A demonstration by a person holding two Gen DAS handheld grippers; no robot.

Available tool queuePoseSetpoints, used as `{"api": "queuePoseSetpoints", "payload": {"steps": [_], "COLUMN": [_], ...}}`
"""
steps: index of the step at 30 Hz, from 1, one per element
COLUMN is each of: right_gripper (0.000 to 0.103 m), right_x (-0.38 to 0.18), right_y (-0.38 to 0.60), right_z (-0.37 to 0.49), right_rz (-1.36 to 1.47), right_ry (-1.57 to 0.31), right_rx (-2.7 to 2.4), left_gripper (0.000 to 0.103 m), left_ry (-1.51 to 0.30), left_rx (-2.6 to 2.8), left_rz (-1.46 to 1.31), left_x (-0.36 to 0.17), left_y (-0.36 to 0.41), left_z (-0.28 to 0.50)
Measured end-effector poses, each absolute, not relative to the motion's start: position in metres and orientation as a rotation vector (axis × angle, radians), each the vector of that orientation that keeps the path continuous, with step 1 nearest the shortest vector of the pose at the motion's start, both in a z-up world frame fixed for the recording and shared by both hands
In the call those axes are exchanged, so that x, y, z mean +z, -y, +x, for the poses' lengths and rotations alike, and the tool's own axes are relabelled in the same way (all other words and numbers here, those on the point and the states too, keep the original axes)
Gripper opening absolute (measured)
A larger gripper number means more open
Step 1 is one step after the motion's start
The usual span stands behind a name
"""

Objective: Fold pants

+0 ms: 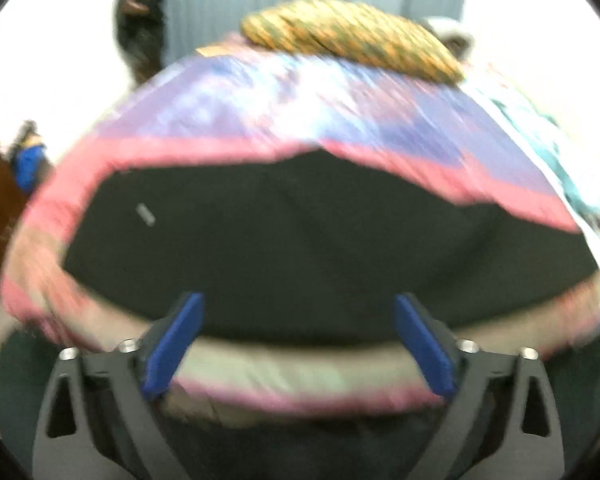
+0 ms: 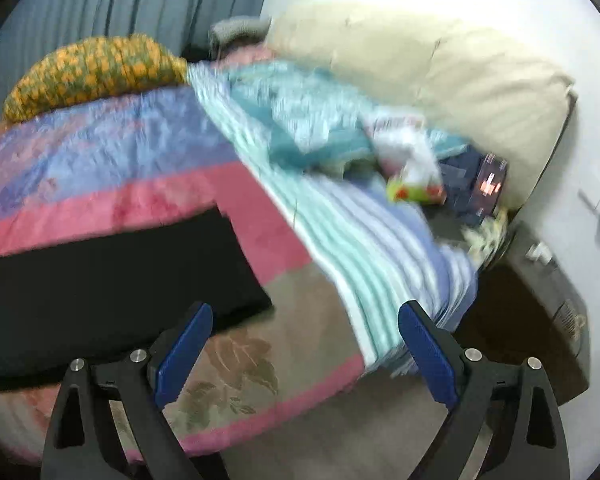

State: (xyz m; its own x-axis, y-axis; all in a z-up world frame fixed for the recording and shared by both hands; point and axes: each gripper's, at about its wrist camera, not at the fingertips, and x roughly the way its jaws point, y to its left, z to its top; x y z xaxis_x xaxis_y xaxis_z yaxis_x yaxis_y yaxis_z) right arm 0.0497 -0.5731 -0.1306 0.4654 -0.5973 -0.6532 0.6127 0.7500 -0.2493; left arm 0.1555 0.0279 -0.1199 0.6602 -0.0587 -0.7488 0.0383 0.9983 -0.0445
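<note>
Both my left gripper (image 1: 298, 340) and right gripper (image 2: 304, 350) gape empty; flat black fabric pants (image 1: 300, 240) lie crosswise on the pink-striped quilt (image 1: 228, 148), nearer my left.

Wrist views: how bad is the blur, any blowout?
Left wrist: black pants and pink-and-purple patterned blanket smeared, blue fingers sharper, white wall corners blown out. Right wrist: striped teal-and-white cloth streaked, blue fingers crisp, strong fisheye bending.

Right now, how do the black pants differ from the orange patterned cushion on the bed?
The black pants are plain and dark; the orange patterned cushion is bright with a repeating print. The pants lie flat at the near edge; the cushion is plump and sits at the far end. Both rest on the pink-and-purple blanket.
</note>
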Motion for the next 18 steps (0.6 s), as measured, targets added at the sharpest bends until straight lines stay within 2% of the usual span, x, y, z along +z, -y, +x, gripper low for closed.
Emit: {"api": "queuePoseSetpoints", "payload": {"steps": [4,5,6,7,8,10,14,18], "right_gripper": [0.096,0.100,0.102,0.103,0.103,0.102,0.103,0.102], "right_x": [-0.081,-0.071,-0.067,-0.065,-0.067,-0.077,-0.124,-0.206], "right_y": [0.516,0.492,0.474,0.454,0.432,0.388,0.330,0.319], "right_z": [0.066,0.076,0.083,0.091,0.100,0.117,0.143,0.166], "right_rz": [-0.041,-0.045,-0.047,-0.051,-0.057,-0.071,-0.055,0.048], "right_ry": [-0.662,-0.637,-0.624,-0.617,-0.619,-0.638,-0.684,-0.885], "right_rx": [-0.612,-0.545,-0.489,-0.426,-0.363,-0.251,-0.090,-0.043], "left_gripper": [0.097,0.085,0.077,0.077,0.088,0.096,0.096,0.095], "left_ry": [-0.846,-0.872,-0.918,-0.967,-0.977,-0.945,-0.940,-0.944], "left_rx": [0.150,0.213,0.300,0.352,0.359,0.382,0.365,0.347], "left_rz": [0.036,0.049,0.054,0.020,-0.075,-0.129,-0.119,-0.140], "left_x": [-0.149,-0.162,-0.179,-0.195,-0.206,-0.208,-0.208,-0.202], "left_y": [-0.060,-0.069,-0.082,-0.097,-0.115,-0.128,-0.124,-0.122], "left_z": [0.222,0.233,0.245,0.253,0.254,0.248,0.245,0.234]}}
